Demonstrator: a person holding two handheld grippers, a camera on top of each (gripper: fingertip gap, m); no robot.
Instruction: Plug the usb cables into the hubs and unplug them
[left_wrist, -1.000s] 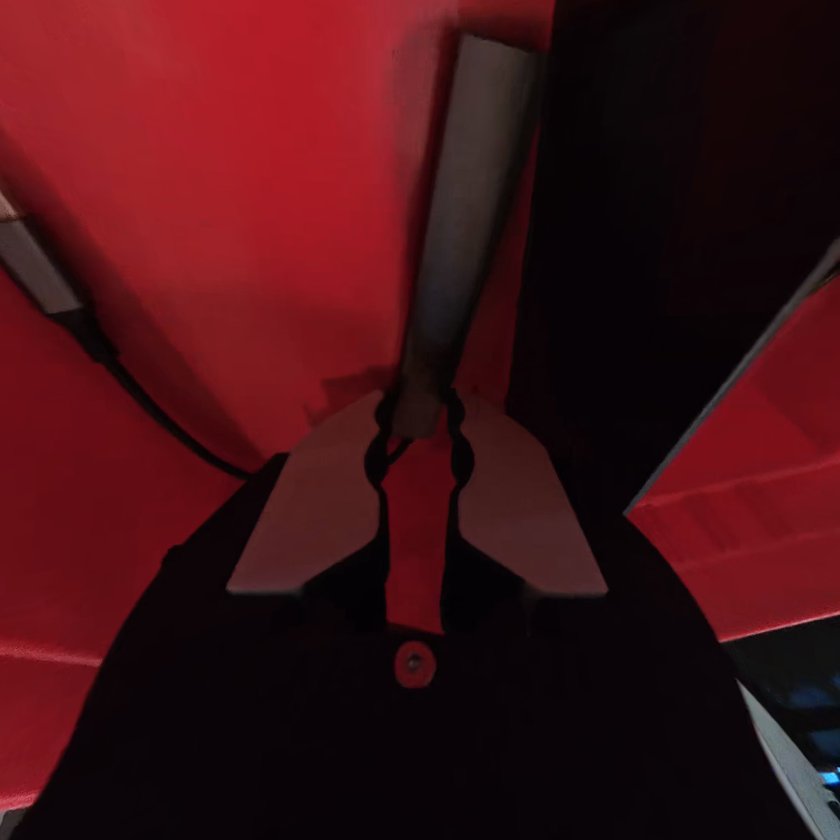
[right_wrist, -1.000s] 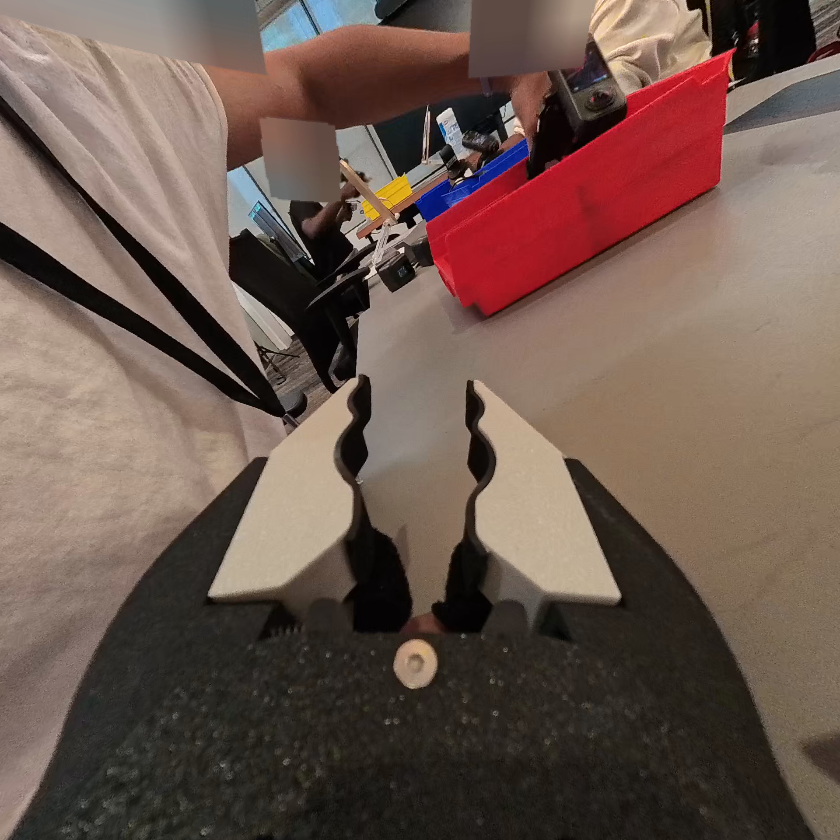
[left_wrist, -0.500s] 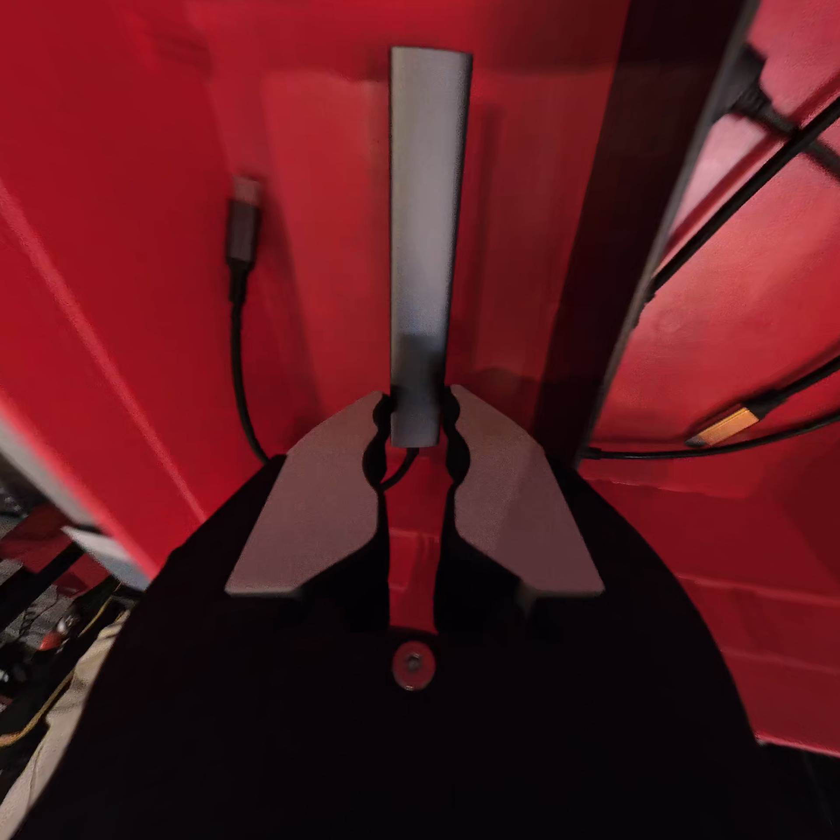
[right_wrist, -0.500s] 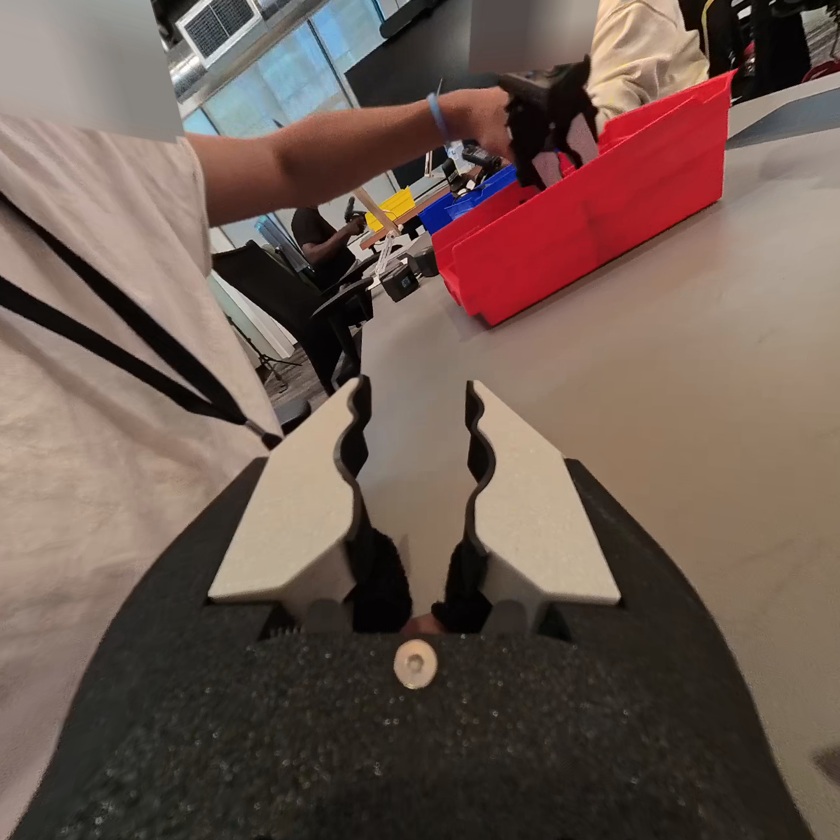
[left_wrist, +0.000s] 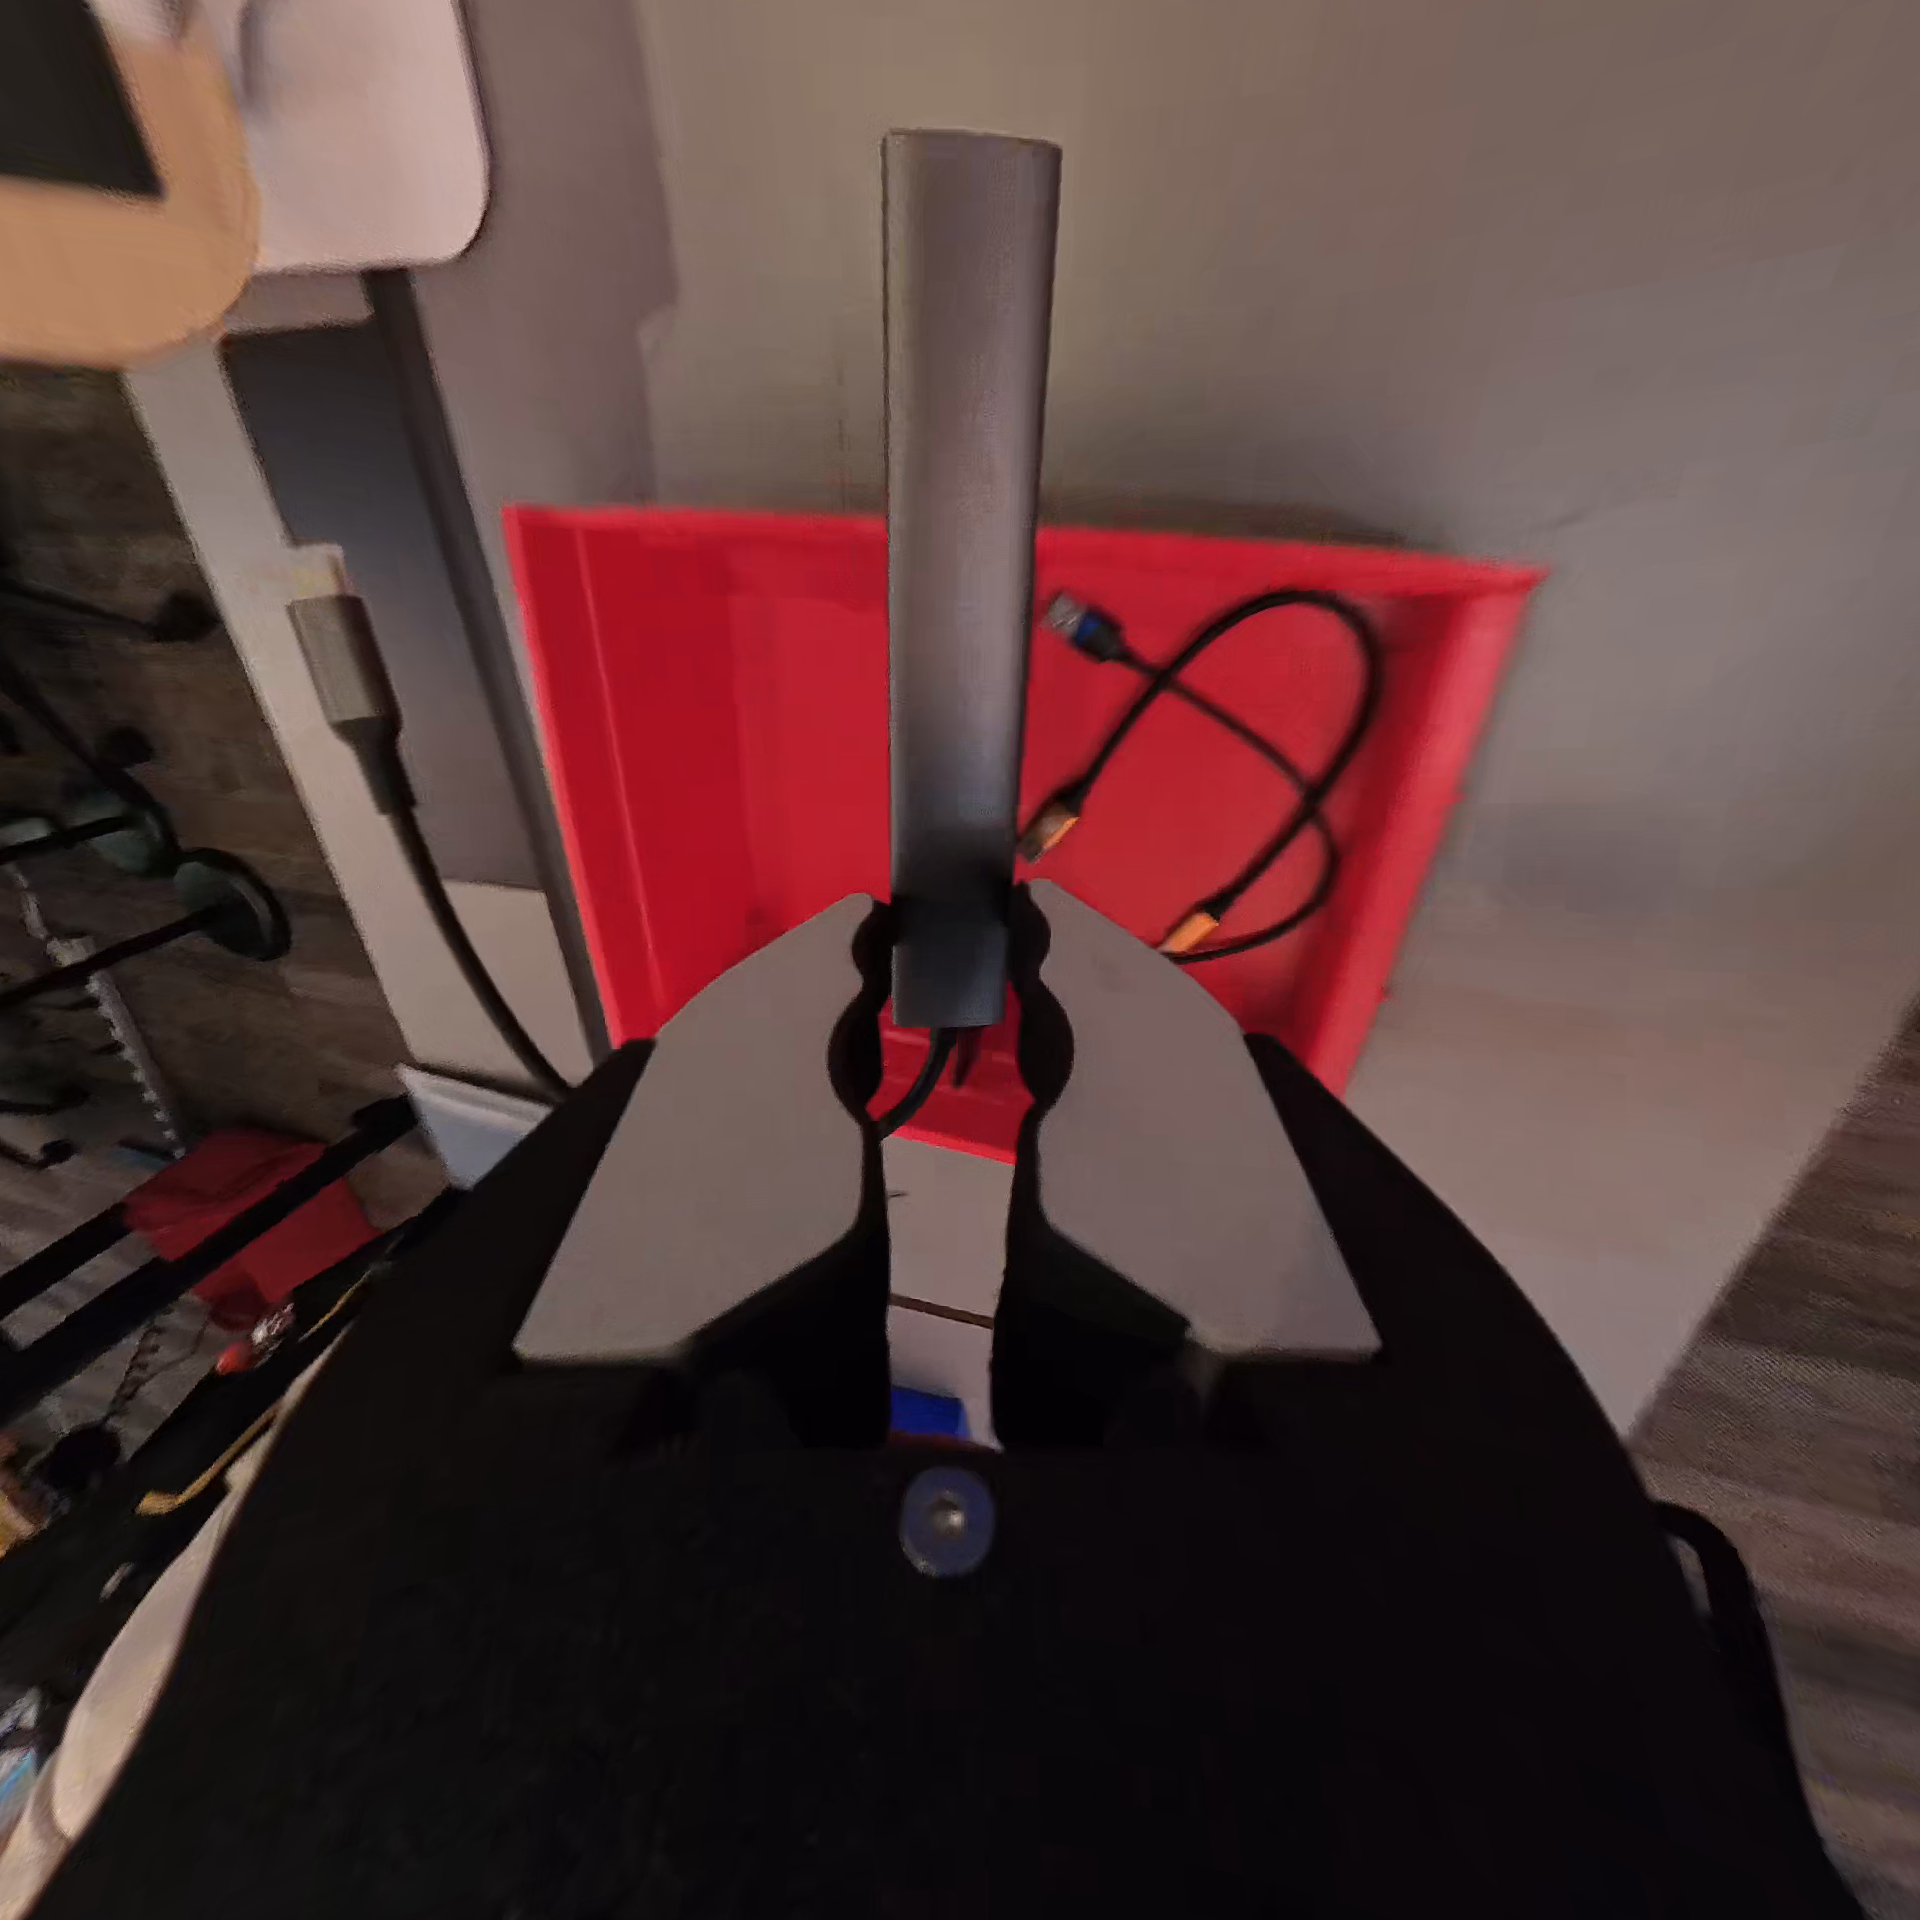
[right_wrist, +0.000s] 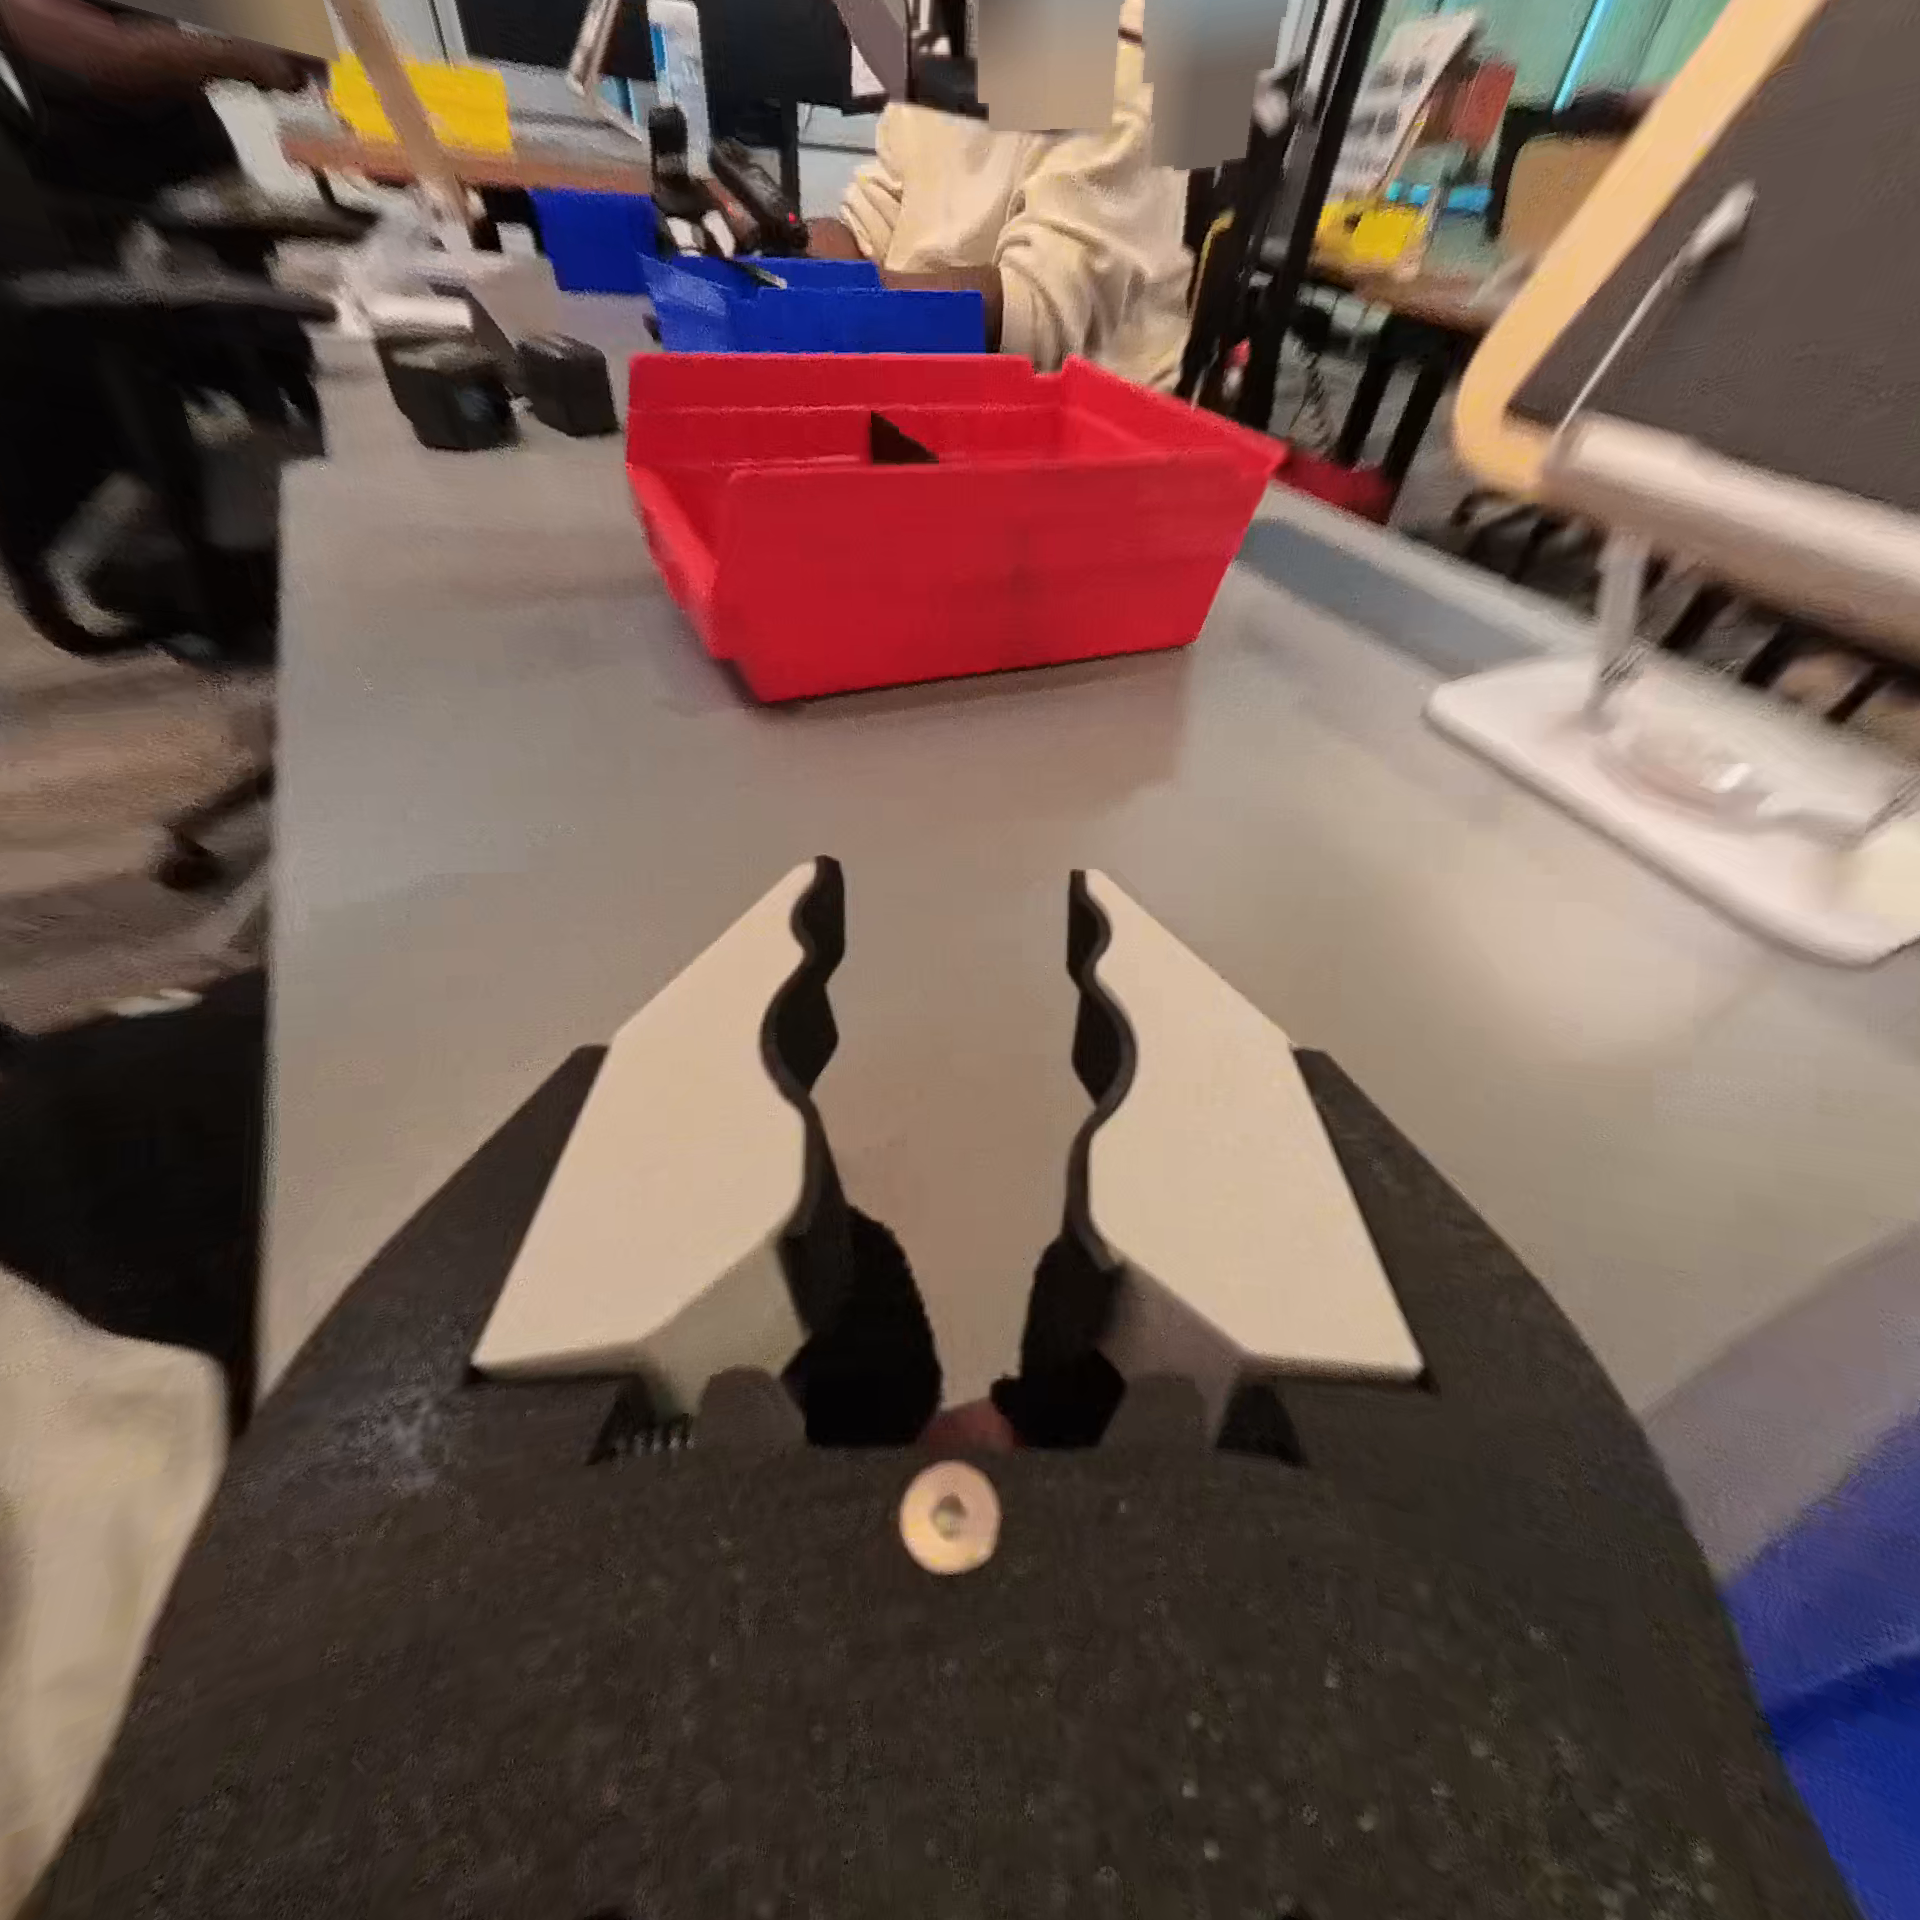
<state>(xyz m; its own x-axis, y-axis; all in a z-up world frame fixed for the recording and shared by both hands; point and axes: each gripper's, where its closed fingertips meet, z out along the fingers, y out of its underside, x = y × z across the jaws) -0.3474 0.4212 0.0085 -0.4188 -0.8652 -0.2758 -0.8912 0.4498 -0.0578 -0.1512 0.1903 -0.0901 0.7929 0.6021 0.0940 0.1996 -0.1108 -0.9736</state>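
Note:
My left gripper (left_wrist: 951, 920) is shut on the near end of a long grey metal bar-shaped device (left_wrist: 966, 499). It holds the device high above a red bin (left_wrist: 707, 748). A black cable runs from the device's near end and hangs to the left, ending in a grey plug (left_wrist: 338, 665). Black cables with orange and blue plugs (left_wrist: 1247, 769) lie in the bin. My right gripper (right_wrist: 951, 883) is open and empty, low over the grey table (right_wrist: 1039, 790). It points at the red bin (right_wrist: 935, 551), which stands farther off.
A white stand base (right_wrist: 1662, 810) with a tilted dark panel (right_wrist: 1714, 312) stands at the right. Blue bins (right_wrist: 810, 307) and black boxes (right_wrist: 499, 390) stand behind the red bin. A person in a cream top (right_wrist: 1049, 229) sits beyond. The table's left edge drops to the floor.
My left gripper has lifted the grey device out of the red bin and now looks down on the bin from above. My right gripper has swung right to face the bin, still open.

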